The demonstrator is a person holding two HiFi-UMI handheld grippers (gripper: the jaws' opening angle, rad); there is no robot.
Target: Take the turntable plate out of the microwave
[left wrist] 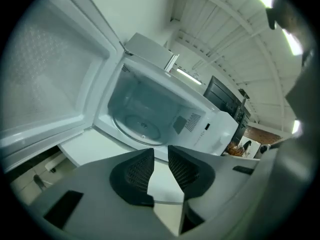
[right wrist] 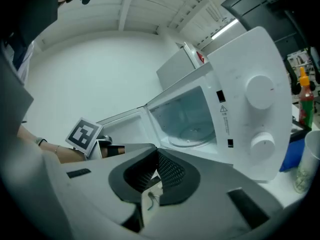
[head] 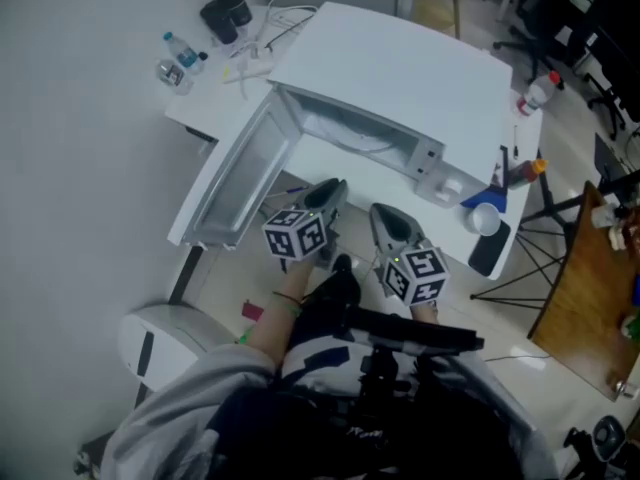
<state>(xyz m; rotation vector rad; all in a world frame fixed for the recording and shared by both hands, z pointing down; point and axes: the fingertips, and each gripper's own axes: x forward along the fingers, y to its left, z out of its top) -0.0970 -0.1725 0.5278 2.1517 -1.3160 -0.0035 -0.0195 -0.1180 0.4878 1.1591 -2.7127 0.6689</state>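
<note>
Below the head camera, the microwave [head: 400, 68] sits on the desk [head: 205, 108] with its door [head: 235, 183] swung wide toward 9 o'clock, so the cavity is reachable. The left tool [head: 328, 193] and right tool [head: 388, 218] hover at its 6 o'clock. Left gripper view: jaws parted, nothing between them, the plate [left wrist: 142, 129] lying inside at 12 o'clock. Right gripper view: jaws pressed together, empty.

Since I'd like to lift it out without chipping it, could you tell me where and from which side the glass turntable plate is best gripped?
Grip the turntable plate by its near rim, coming in through the microwave at its open front. It lies flat on the cavity floor with walls on the other sides, so only that thin edge seems reachable.
</note>
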